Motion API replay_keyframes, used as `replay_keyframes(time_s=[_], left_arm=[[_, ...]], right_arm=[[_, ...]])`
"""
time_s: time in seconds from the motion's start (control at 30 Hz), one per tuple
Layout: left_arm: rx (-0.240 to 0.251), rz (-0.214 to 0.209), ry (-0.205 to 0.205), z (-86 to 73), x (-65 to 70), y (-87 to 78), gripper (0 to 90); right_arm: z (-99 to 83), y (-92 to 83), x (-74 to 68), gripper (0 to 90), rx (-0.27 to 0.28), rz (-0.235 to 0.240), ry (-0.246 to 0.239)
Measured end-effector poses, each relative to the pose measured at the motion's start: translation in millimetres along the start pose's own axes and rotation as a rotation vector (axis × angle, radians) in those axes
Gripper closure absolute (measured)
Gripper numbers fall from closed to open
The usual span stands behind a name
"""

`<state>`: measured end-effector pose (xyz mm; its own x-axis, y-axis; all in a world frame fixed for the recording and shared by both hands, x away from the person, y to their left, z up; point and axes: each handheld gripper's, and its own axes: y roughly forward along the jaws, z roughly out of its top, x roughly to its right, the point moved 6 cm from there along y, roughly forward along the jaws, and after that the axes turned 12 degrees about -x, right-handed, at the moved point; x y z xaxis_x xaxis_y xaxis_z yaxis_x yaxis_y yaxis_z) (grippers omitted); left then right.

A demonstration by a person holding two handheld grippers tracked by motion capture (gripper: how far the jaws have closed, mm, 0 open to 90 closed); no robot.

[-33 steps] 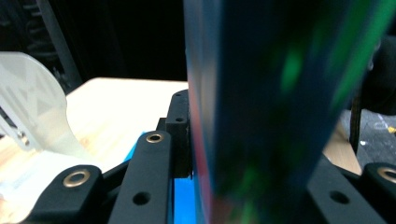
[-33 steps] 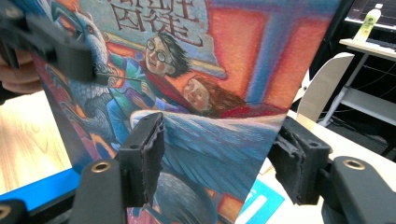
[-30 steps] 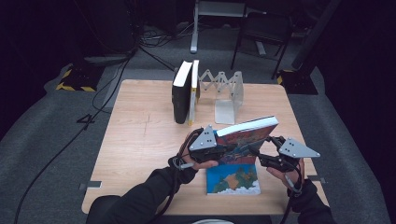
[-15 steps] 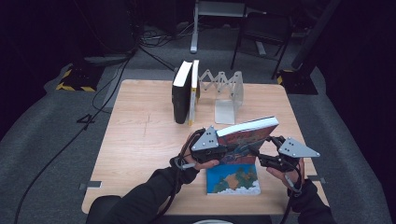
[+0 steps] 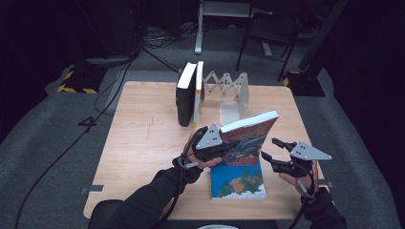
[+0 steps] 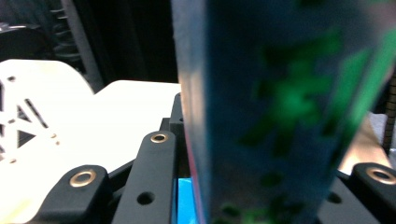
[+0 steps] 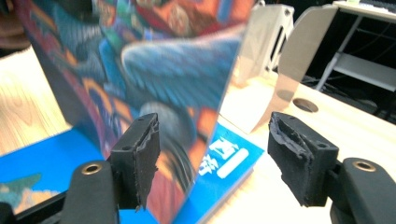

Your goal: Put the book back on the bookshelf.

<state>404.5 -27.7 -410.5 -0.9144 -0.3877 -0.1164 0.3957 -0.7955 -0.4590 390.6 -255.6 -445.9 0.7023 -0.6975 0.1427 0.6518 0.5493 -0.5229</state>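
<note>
Stiff, glossy picture book [image 5: 248, 138] raised on edge over a flat blue book [image 5: 237, 183]

High view: left gripper [image 5: 212, 147] clamps its left edge; right gripper [image 5: 279, 155] gapes beside it. Left gripper view: jaws pinch the book. Right gripper view: pads opening, astride the free edge untouched; slippery cover, so grip deep

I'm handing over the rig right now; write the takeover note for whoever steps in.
Left gripper: shut on the colourful book, raised on edge, tilted, over the blue book lying flat on the table.
Right gripper: jaws just opening, pads apart, off the cover.
Book rack at the far edge holds two upright books.
Done: colourful book lifted.
Left, probably: stand it in the rack, then the blue book.
</note>
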Motion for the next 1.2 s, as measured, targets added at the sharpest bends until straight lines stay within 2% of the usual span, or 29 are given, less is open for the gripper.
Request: replay_keyframes(time_s=[0.17,0.3,0.37,0.53,0.7,0.87,0.97,1.2], left_arm=[[0.023,0.055,-0.010,7.3,-15.4,-8.0,73.7],[0.012,0.104,-0.009,9.4,-28.2,-11.3,73.8],[0.011,0.121,-0.028,8.6,-35.6,-12.9,73.8],[-0.006,0.176,-0.030,5.4,-48.5,-17.7,73.9],[-0.016,0.197,-0.041,4.2,-59.5,-22.6,74.0],[-0.015,0.223,-0.035,5.3,-67.0,-26.9,74.0],[-0.009,0.242,-0.052,6.4,-74.7,-32.1,74.0],[-0.013,0.301,-0.054,6.3,-87.1,-40.8,74.0]], right_arm=[[-10.8,0.6,2.2,34.6,-0.037,-0.006,0.008],[-14.5,3.2,0.7,34.6,-0.059,0.003,0.004],[-15.0,4.0,0.9,34.6,-0.060,0.003,0.003],[-16.8,4.3,3.2,34.7,-0.063,0.007,0.018],[-17.4,4.9,3.6,34.8,-0.066,0.008,0.019],[-18.0,5.9,3.3,34.8,-0.070,0.009,0.018],[-18.5,6.5,3.6,34.8,-0.072,0.010,0.017],[-18.8,7.2,4.0,34.9,-0.075,0.010,0.016]])
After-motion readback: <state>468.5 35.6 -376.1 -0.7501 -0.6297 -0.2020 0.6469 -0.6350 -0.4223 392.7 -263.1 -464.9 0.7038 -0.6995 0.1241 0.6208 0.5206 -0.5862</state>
